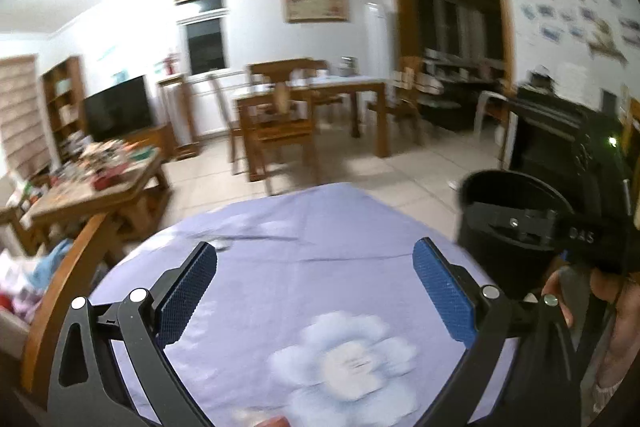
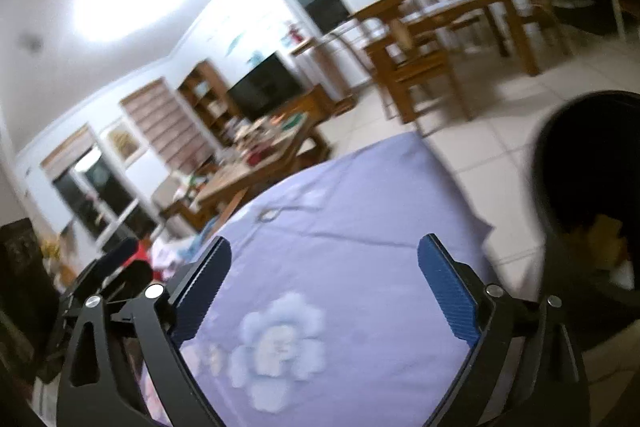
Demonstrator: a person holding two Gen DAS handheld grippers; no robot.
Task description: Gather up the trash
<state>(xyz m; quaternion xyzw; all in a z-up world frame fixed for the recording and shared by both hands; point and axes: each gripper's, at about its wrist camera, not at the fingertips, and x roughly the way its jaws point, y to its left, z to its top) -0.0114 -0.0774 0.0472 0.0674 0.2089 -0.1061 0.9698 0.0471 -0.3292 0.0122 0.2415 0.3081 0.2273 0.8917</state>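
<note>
A black trash bin [image 1: 504, 223] stands on the floor to the right of a round table with a lilac flowered cloth [image 1: 304, 267]. In the right wrist view the bin [image 2: 592, 195] holds yellowish and white scraps [image 2: 604, 239]. My left gripper [image 1: 316, 283] is open and empty above the cloth. My right gripper [image 2: 324, 279] is open and empty above the cloth [image 2: 340, 235]; its body also shows at the right of the left wrist view [image 1: 576, 235], over the bin. A small silvery scrap [image 1: 222, 246] lies on the cloth beyond the left fingers; it also shows in the right wrist view [image 2: 270, 215].
A cluttered wooden coffee table [image 1: 96, 183] stands left of the round table. A wooden chair back [image 1: 60, 291] is at the table's left edge. A dining table with chairs [image 1: 312, 107] stands farther back on the tiled floor. A dark cabinet [image 1: 560, 135] is at the right.
</note>
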